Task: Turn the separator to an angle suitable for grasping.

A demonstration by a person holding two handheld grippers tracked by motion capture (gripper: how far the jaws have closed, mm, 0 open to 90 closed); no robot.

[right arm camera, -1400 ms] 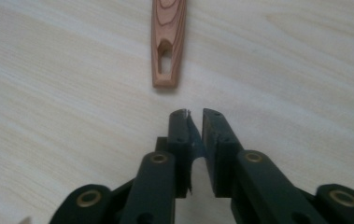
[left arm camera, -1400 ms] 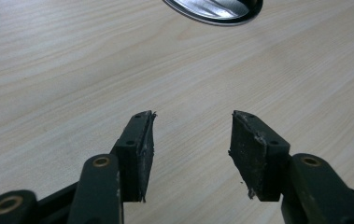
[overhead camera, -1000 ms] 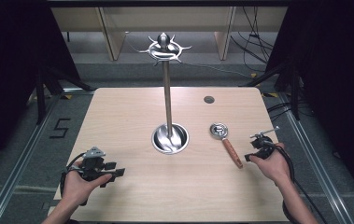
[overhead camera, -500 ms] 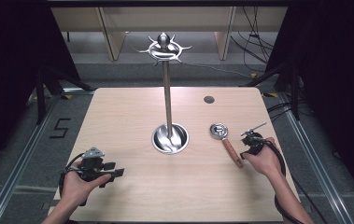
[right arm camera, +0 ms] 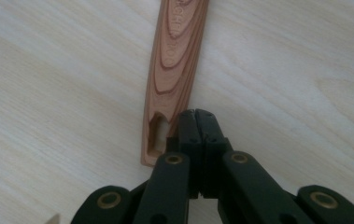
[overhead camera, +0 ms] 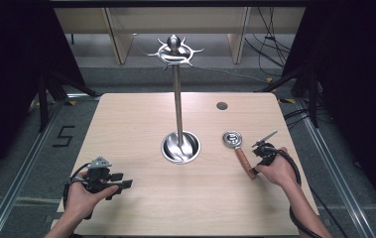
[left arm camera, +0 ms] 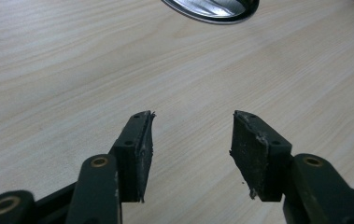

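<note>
Wooden-handled strainer (overhead camera: 239, 148) lies flat on the worktop (overhead camera: 141, 124), right of centre, its handle end pointing back toward my right hand and its round metal head (overhead camera: 232, 138) farther off.

Nearest to me, my left gripper (overhead camera: 118, 184) sits at the near left of the worktop, held level in the hand and well apart from everything else. In the left gripper view its fingers (left arm camera: 139, 142) stand wide apart with bare wood grain between them; they hold and touch nothing.

My right gripper (overhead camera: 255, 171) is at the near right, low over the worktop, right at the handle's end. In the right gripper view its fingers (right arm camera: 198, 128) are pressed together, pad to pad, with nothing caught between them. Their tips sit just beside the slotted end of the wooden handle (right arm camera: 174, 56), on its right edge; whether they actually touch the wood I cannot tell.

Beyond the strainer, in the middle of the worktop, stands a steel stand: round dished base (overhead camera: 180, 147), tall thin post (overhead camera: 177, 99), and a crown of hooks (overhead camera: 174, 50) on top. Farther back right is a small dark hole (overhead camera: 221, 105) in the worktop.
</note>
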